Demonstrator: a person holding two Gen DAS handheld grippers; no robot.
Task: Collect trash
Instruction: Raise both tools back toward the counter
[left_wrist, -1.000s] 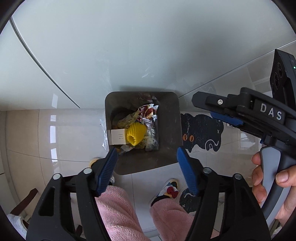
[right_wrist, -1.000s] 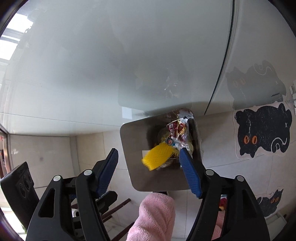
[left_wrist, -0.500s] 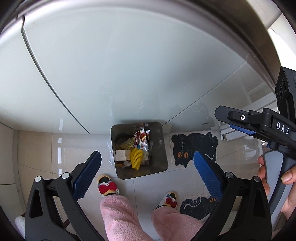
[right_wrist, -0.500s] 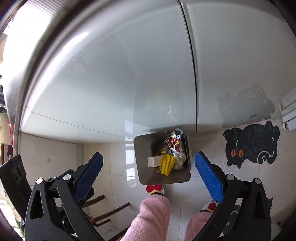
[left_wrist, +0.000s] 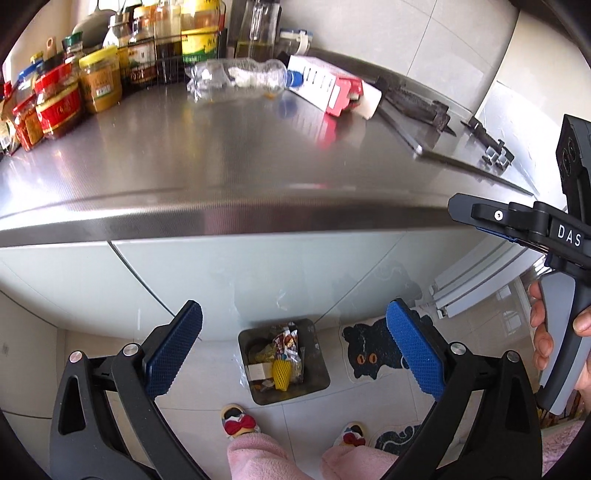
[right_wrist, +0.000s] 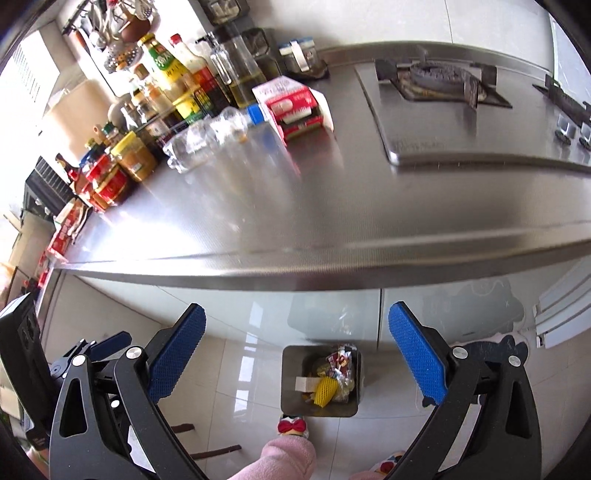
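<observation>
A grey trash bin stands on the floor below the steel counter; it also shows in the right wrist view. Inside lie a yellow foam net, snack wrappers and a white box. A crushed clear plastic bottle and a red-and-white carton lie on the counter. My left gripper is open and empty above the bin. My right gripper is open and empty too; it also shows at the right of the left wrist view.
Jars and sauce bottles crowd the counter's back left. A gas hob sits at the right. Black cat mats lie on the floor. The person's pink-clad legs and slippers stand by the bin.
Both grippers have risen from close above the bin to counter height, and their jaws opened wider. The yellow foam net, falling a second ago, now lies in the bin.
</observation>
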